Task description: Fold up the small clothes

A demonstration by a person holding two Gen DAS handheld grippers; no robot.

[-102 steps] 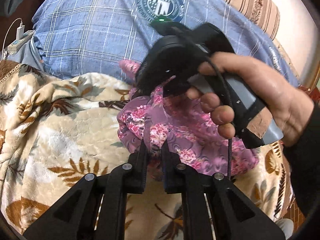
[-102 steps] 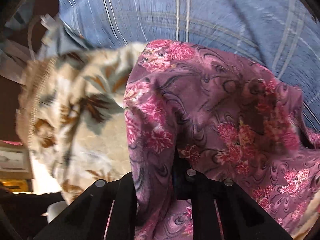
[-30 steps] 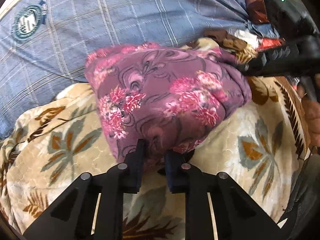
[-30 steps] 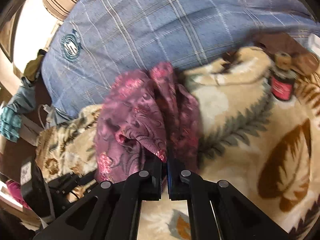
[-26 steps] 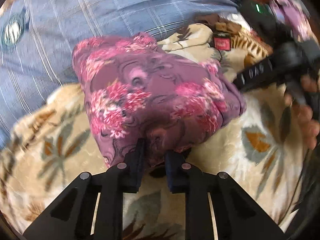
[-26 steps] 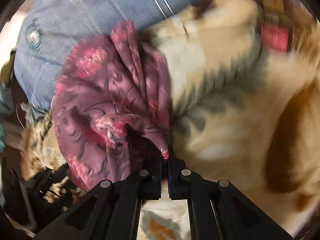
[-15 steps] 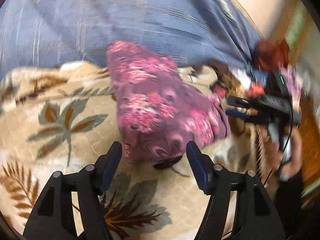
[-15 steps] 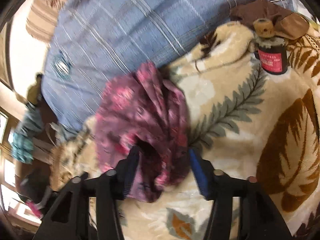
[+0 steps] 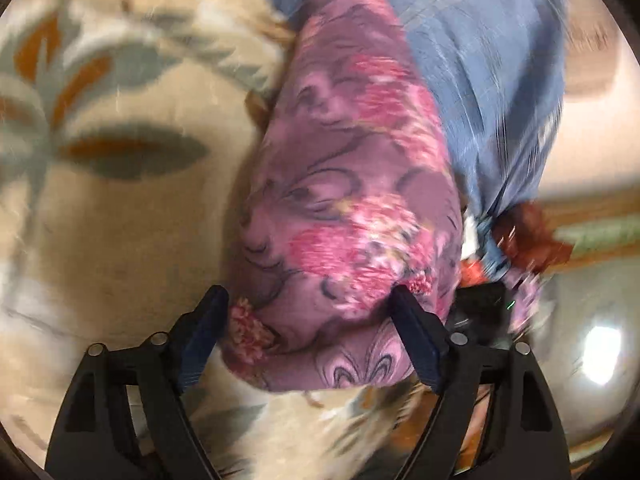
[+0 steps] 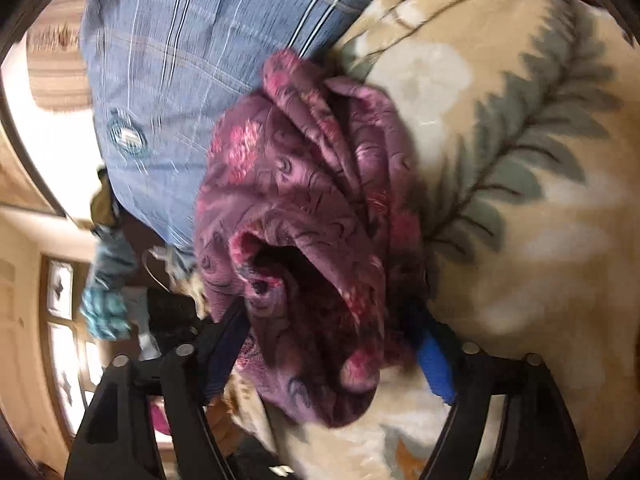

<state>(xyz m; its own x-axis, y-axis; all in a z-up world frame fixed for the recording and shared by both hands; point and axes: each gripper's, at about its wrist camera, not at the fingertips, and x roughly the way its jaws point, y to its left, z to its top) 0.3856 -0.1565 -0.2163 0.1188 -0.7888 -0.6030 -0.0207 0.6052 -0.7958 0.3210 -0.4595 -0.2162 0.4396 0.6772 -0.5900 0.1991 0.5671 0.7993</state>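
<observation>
Garment (image 9: 352, 200) lies bunched on the blanket (image 9: 120, 216) against the blue pillow (image 9: 480, 64); left gripper (image 9: 310, 312) just opened wide, right gripper (image 10: 332, 332) slightly narrowing, both straddling it unclamped, probably regrasping for a fold.

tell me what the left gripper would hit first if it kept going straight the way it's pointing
Most likely the purple floral garment. It already lies bunched between the open fingers of the left gripper, whose jaws have just been opening. Behind it is the blue plaid pillow. Depth is blurred.
</observation>
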